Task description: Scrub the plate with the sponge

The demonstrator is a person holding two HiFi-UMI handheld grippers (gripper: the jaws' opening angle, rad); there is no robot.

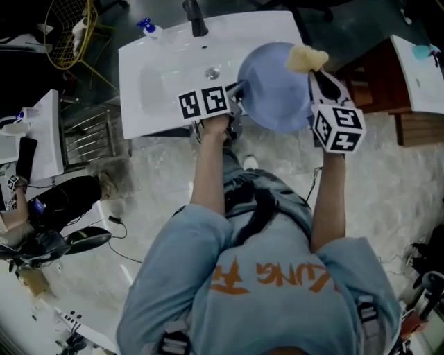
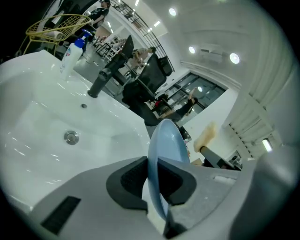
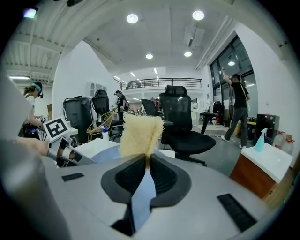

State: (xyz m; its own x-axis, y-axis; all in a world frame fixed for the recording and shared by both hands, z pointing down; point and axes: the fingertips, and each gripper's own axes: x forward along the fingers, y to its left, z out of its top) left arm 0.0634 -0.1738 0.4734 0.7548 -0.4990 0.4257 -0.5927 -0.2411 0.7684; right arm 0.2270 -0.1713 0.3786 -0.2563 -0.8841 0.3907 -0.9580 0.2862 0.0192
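Observation:
A light blue plate [image 1: 274, 87] is held up over the right end of the white sink [image 1: 159, 76]. My left gripper [image 1: 238, 90] is shut on its left rim; in the left gripper view the plate [image 2: 164, 150] stands edge-on between the pads. My right gripper [image 1: 318, 75] is shut on a yellow sponge [image 1: 306, 58], which sits at the plate's upper right rim. In the right gripper view the sponge [image 3: 139, 134] sticks up from the jaws, with the plate [image 3: 101, 154] just behind and left of it.
The sink has a drain [image 1: 211, 72], a dark faucet [image 1: 195, 17] and a blue-capped bottle [image 1: 148, 28] at its back edge. A yellow wire basket [image 1: 69, 28] stands to the left, a wooden cabinet [image 1: 388, 76] to the right. Office chairs [image 3: 183, 122] stand beyond.

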